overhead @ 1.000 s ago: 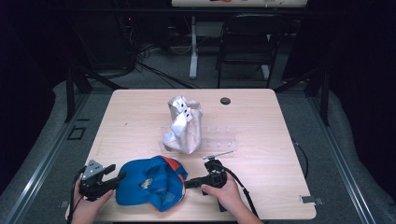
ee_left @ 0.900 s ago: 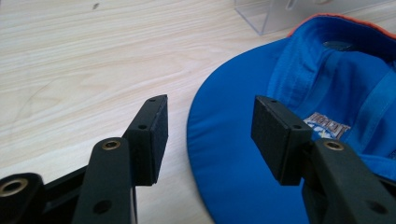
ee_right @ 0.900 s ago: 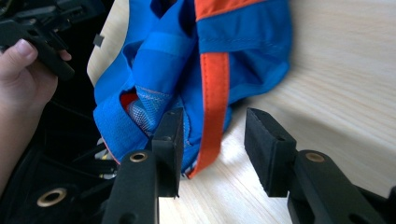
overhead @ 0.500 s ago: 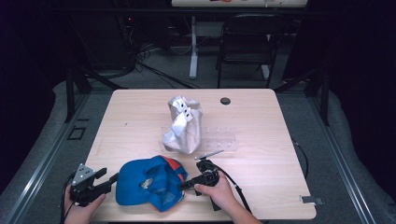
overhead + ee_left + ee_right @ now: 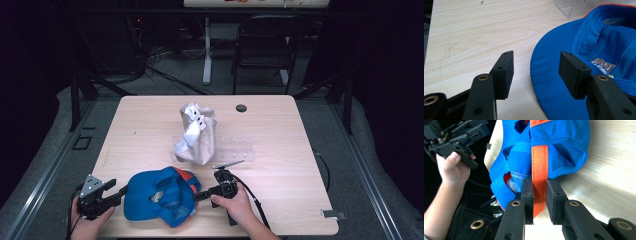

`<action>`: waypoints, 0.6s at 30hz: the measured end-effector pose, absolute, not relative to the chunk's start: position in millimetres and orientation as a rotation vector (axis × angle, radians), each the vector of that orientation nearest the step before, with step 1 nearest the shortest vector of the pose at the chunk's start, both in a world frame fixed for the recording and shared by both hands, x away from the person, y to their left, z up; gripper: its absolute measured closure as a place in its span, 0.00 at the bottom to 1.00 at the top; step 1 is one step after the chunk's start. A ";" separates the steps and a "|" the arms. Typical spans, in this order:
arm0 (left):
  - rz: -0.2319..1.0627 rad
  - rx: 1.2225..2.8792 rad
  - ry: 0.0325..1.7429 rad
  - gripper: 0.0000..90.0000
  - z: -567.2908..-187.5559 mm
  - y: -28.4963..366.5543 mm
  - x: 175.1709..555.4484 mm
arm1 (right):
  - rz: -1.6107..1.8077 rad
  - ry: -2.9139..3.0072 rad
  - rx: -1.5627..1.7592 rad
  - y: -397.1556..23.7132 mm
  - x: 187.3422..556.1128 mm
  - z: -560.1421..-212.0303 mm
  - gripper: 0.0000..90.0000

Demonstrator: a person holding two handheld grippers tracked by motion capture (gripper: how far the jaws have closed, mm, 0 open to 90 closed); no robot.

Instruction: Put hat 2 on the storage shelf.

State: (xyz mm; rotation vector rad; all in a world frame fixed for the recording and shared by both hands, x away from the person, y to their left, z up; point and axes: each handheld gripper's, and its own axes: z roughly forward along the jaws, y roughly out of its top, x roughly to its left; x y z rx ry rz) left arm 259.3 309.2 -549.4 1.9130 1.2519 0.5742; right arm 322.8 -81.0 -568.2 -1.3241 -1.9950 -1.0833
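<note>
A blue cap [image 5: 160, 195] with orange trim lies upside down near the table's front edge. My right gripper [image 5: 198, 196] reaches in from the cap's right side. In the right gripper view its jaws [image 5: 539, 192] have just been closing, and the pads now press on the cap's orange strap [image 5: 539, 162]. My left gripper [image 5: 119, 191] sits at the cap's left, open. In the left gripper view its jaws [image 5: 536, 70] straddle the edge of the blue brim [image 5: 549, 85] without touching it.
A crumpled pale grey cloth item [image 5: 196, 132] rests against a clear acrylic stand [image 5: 235, 152] at the table's middle. A small black disc [image 5: 241, 108] lies toward the back. The table's front edge [image 5: 280, 234] runs just below both hands.
The right gripper's jaws have drawn together on the cap's rear strap. Both hands stay about where they were, and the cap has not shifted.
</note>
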 end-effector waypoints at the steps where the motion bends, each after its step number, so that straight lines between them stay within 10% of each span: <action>1: 0.574 1.912 1.253 0.52 -549.4 309.2 259.4 | -1.082 -1.989 -1.325 -81.0 322.7 -567.6 0.87; 18: 0.575 1.915 1.227 0.52 -550.4 302.9 262.4 | -1.068 -2.067 -1.333 -81.8 329.0 -504.2 0.87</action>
